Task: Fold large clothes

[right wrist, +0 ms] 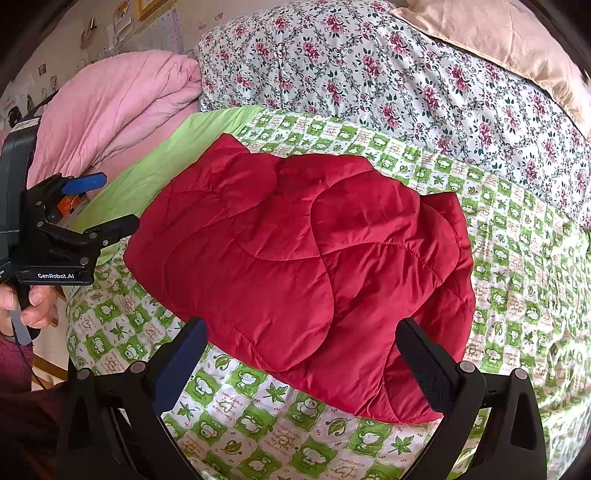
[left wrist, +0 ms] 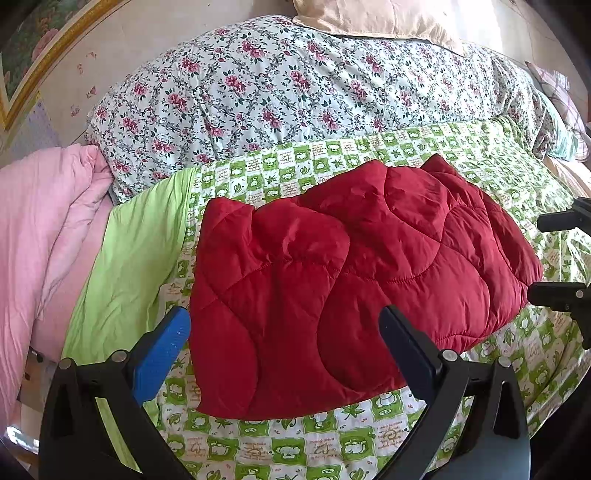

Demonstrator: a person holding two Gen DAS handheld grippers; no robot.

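A red quilted jacket (left wrist: 354, 280) lies folded into a thick, rounded bundle on a green-and-white checked sheet (left wrist: 295, 446) that covers a bed. Its stitched seams curve across the top, and nothing grips it.

The left gripper (left wrist: 284, 325) hangs just above the jacket's near edge, its 2 fingers spread wide apart and empty. 1 finger carries a bright blue pad (left wrist: 162, 354). Seen from the right wrist camera, this same gripper (right wrist: 107, 203) sits off to the jacket's left side, clear of the cloth, with a person's hand (right wrist: 31, 308) wrapped around its handle.

The right gripper (right wrist: 301, 345) also hovers over the jacket's near edge, fingers released and wide, holding nothing. From the left wrist camera its black tips (left wrist: 561, 254) show at the jacket's right end, close to the fabric.

Behind the jacket, a floral quilt (left wrist: 280, 88) is heaped along the far side of the bed. A pink quilt (left wrist: 48, 229) is bunched to the left, beside a plain light-green cloth (left wrist: 136, 254). A beige pillow (left wrist: 373, 18) rests on top of the floral quilt.
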